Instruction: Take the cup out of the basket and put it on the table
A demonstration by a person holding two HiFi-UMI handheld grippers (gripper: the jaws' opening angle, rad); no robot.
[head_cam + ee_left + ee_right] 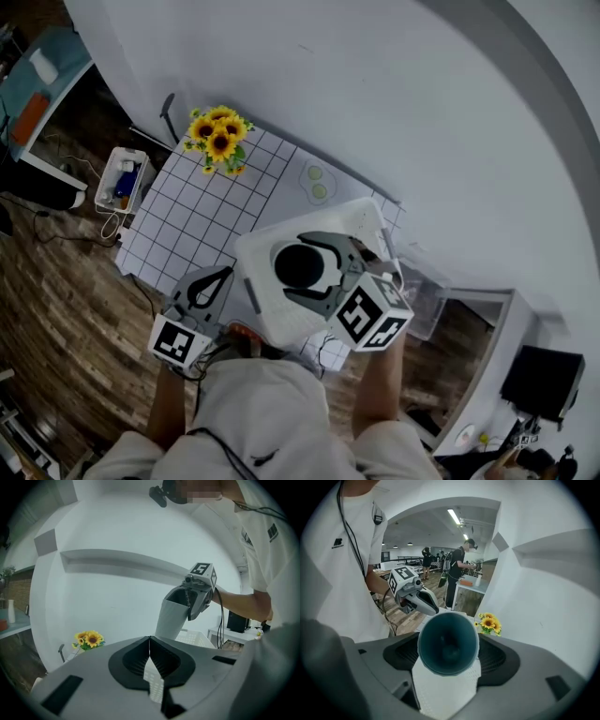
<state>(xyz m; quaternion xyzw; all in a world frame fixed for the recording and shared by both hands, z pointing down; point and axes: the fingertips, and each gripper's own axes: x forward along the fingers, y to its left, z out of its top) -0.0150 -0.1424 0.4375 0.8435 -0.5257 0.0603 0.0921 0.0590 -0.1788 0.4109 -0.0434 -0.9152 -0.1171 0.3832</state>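
Your right hand-held gripper (pixel 449 645) is pinching the cup (pixel 300 265). Its jaws stand wide on either side of the cup wall, and the dark teal mouth faces back up along them towards you. From the head view the cup sits over the white basket (pixel 265 314), at the near right of the checked worktop (pixel 202 211).

In the left gripper view the cup is tilted, with its mouth up and to the right. The basket shows lower down and just to its right. The cup's base is hidden behind your other tool, so you cannot tell whether it is clear of the rim.

Your left hand-held gripper (pixel 149 644) has its jaws pressed together at the tips, with nothing between them. It sits just left of the basket, near you. The sunflowers (pixel 220 139) stand at the far left of the worktop, well apart from both tools.
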